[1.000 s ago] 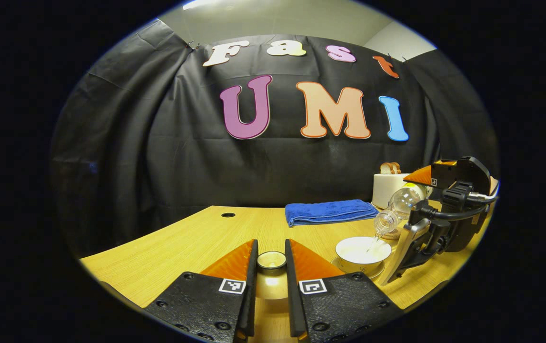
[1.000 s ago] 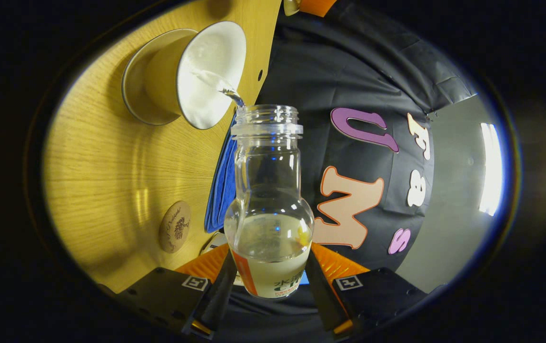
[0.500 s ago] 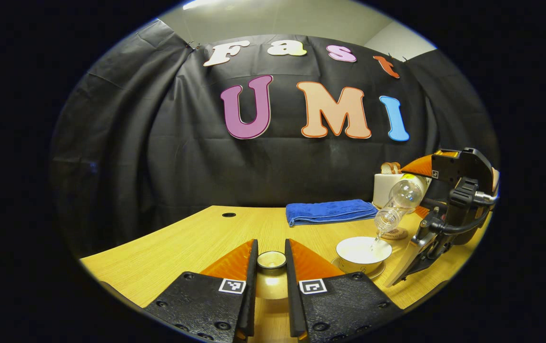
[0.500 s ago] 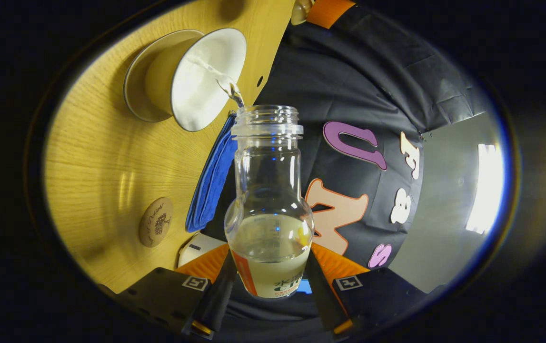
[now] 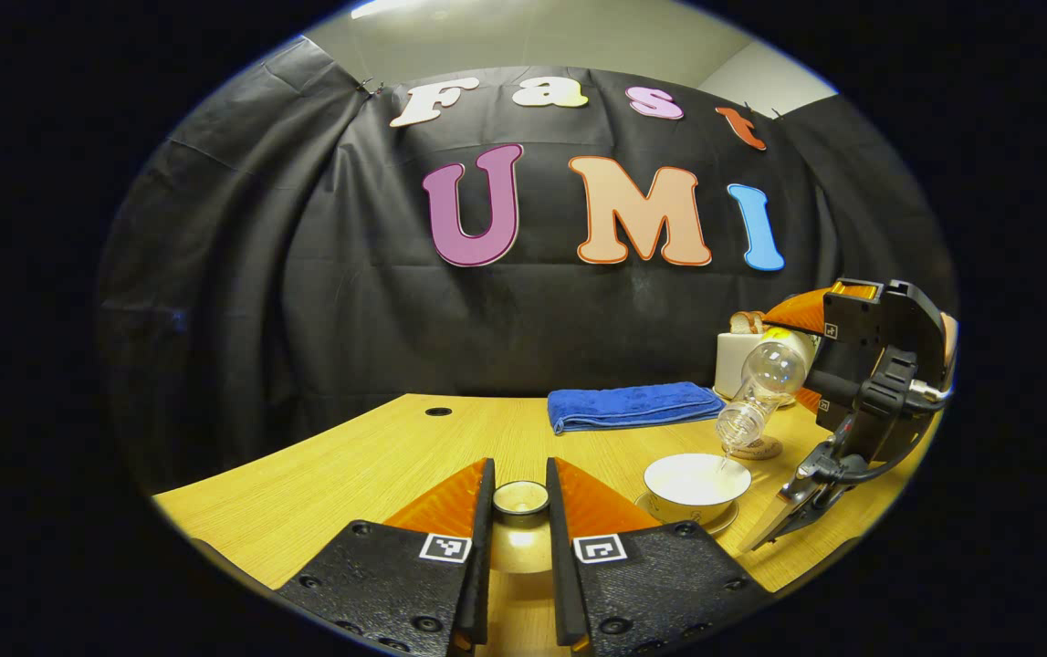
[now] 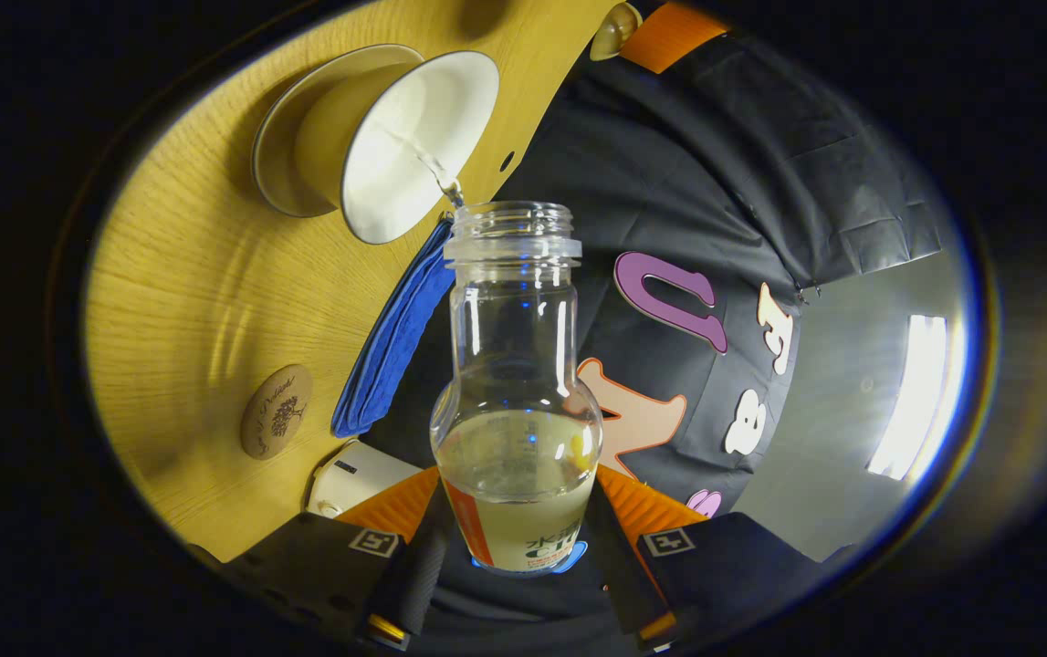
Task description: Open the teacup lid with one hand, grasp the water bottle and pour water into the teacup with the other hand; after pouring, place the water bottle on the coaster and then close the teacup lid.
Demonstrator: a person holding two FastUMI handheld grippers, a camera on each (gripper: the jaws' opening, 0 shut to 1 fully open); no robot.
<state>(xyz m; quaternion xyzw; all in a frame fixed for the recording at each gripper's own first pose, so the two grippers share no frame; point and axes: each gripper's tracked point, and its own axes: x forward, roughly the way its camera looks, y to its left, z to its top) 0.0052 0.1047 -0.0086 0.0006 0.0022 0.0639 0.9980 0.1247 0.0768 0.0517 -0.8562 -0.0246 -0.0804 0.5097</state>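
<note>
The right claw (image 6: 514,557) is clenched on the base of the clear glass water bottle (image 6: 514,383), tipped so a thin stream runs from its open mouth into the white teacup (image 5: 696,478) on its saucer at the right of the wooden tabletop (image 5: 377,465). The left claw (image 5: 520,520) grips the small round teacup lid (image 5: 520,498), holding it aside, left of the cup, so the pour is clear. The round wooden coaster (image 6: 276,423) waits just beyond the cup, near the folded blue towel (image 5: 628,405).

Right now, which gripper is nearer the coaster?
Right. The right gripper tilts the water bottle over the teacup, beside the coaster. The left gripper, holding the lid, sits farther off.
</note>
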